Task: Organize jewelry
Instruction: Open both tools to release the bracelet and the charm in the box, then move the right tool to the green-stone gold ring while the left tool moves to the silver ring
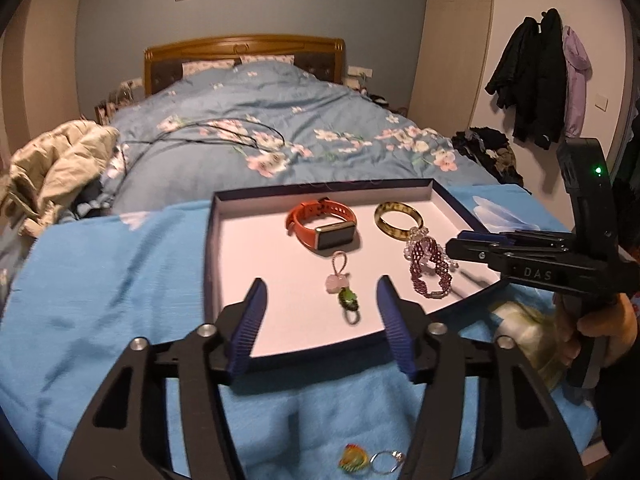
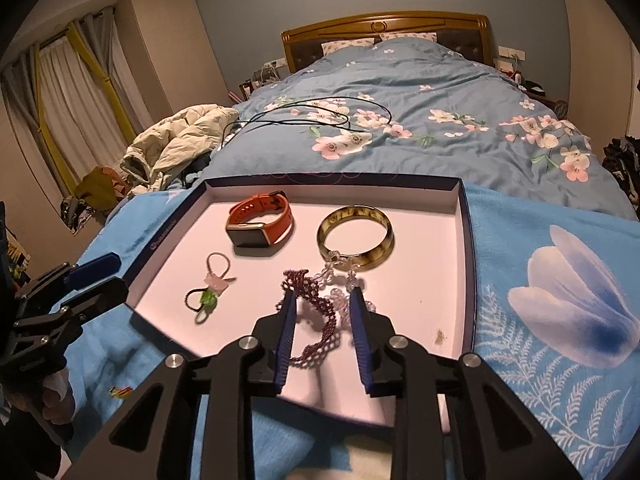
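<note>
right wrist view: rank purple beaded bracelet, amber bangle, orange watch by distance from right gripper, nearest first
1. Purple beaded bracelet: between the open fingers of the right gripper.
2. Amber bangle: just beyond the fingertips, slightly right.
3. Orange watch: farther back, to the left.

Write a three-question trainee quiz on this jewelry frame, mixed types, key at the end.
1. True or false: the orange watch lies inside the tray.
2. Which item lies between the open fingers of the right gripper? A) amber bangle B) purple beaded bracelet C) pink and green charm
3. Name the two small items still outside the tray, on the blue cloth under the left gripper.

Key
1. True.
2. B. The pads do not press on it; the bangle lies beyond the fingertips.
3. A multicoloured ring and a silver ring.
</note>
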Demonstrator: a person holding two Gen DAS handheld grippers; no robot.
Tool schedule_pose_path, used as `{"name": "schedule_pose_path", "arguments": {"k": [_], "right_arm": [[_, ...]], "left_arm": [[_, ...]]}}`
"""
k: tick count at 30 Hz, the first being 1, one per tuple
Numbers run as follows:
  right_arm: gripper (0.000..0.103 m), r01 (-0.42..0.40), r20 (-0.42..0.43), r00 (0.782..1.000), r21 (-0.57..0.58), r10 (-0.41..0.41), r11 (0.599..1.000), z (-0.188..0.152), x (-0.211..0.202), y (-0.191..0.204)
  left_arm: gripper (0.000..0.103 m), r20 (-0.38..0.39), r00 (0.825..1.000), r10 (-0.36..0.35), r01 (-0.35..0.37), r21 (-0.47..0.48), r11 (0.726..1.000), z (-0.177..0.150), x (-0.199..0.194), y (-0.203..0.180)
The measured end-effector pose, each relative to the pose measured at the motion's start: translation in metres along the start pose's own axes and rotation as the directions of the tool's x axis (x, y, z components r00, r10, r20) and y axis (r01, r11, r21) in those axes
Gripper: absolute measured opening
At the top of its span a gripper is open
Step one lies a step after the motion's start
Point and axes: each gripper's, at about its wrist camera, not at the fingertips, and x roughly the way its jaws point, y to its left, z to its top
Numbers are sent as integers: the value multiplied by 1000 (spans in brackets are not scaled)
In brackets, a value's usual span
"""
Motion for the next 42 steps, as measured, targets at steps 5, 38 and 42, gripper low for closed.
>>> {"name": "schedule_pose_path", "arguments": {"k": [5,38,42], "right_arm": [[30,-11,19,1000,-13,12,1000,-9,-16,8],[39,-16,-33,999,-7,16,1000,-105,-81,17],[39,-19,-45,999,-5,19,1000,-112,-80,18]], "left_arm": [[70,51,998,28,-29,3,1000,-7,-22,4],[66,-34,998,-44,47,90,995,-92,-71,-35],[65,-44,998,-51,55,97,994,-93,-72,-40]]}}
